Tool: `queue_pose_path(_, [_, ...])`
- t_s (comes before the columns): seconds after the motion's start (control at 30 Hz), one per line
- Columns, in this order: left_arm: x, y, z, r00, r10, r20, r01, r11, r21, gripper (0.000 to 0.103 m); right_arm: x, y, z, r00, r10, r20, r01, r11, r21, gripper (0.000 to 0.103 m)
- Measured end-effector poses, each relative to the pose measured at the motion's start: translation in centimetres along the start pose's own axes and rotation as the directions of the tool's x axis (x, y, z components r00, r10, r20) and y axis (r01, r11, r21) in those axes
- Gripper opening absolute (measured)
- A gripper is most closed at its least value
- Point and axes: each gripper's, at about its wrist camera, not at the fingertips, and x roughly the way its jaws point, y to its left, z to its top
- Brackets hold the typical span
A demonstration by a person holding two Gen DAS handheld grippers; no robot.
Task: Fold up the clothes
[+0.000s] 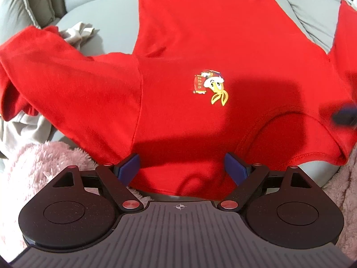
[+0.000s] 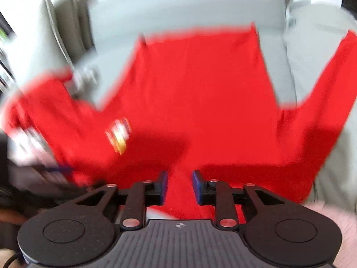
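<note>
A red long-sleeved shirt [image 1: 200, 44] lies spread flat on a grey couch seat [image 1: 107, 38], front up, with a small yellow cartoon print [image 1: 210, 87] on the chest and the neckline [image 1: 279, 129] near me. My left gripper [image 1: 181, 167] is open and empty over the shirt's near shoulder edge. My right gripper [image 2: 179, 186] is part open over the near edge of the shirt [image 2: 200, 89]; nothing is held. The right wrist view is blurred by motion. A dark blur at the right edge of the left wrist view [image 1: 344, 114] looks like the right gripper.
A pink fluffy blanket [image 1: 44, 163] lies at the near left and near right. Beige clothes [image 1: 78, 33] lie under the shirt's left sleeve [image 1: 44, 67]. Grey couch cushions [image 1: 312, 11] rise at the back right, where the right sleeve [image 2: 323, 100] lies.
</note>
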Motion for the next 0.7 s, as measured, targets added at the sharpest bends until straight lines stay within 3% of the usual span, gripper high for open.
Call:
queue_pose_path(0.07, [0.1,0.1,0.0,1.0,0.001,-0.001,-0.001,1.0,-0.002,0.088,-3.2,-2.8,1.2,0.98,0.063,0.187,-0.068,0.998,0.019,0.064])
queue_pose_path(0.1, [0.1,0.0,0.0,1.0,0.003,-0.001,-0.003,1.0,0.0,0.088,-4.8,-4.9,1.8,0.954,0.063,0.291,-0.075,0.997,0.028,0.075])
queue_pose_path(0.13, [0.1,-0.1,0.0,1.0,0.008,-0.001,-0.008,1.0,0.003,0.088,-5.9,-6.7,2.2,0.934,0.057,0.354,-0.076,0.996,0.039,0.079])
queue_pose_path(0.3, [0.1,-0.3,0.1,1.0,0.026,-0.007,-0.026,1.0,-0.003,0.09,-9.2,-17.2,3.4,0.856,-0.009,0.517,-0.081,0.985,0.152,0.081])
queue_pose_path(0.43, [0.2,-0.2,0.2,0.999,0.032,-0.017,-0.033,0.999,-0.023,0.092,-9.5,-24.2,1.7,0.814,-0.093,0.573,-0.102,0.949,0.298,0.081])
queue_pose_path(0.53, [0.3,0.0,0.3,0.999,0.033,-0.031,-0.035,0.998,-0.044,0.093,-8.4,-26.9,0.3,0.804,-0.138,0.578,-0.104,0.925,0.366,0.082])
queue_pose_path(0.7, [0.4,-0.4,0.4,0.998,0.053,-0.034,-0.054,0.998,-0.032,0.094,-5.9,-28.7,-0.4,0.825,-0.145,0.546,-0.083,0.925,0.371,0.082])
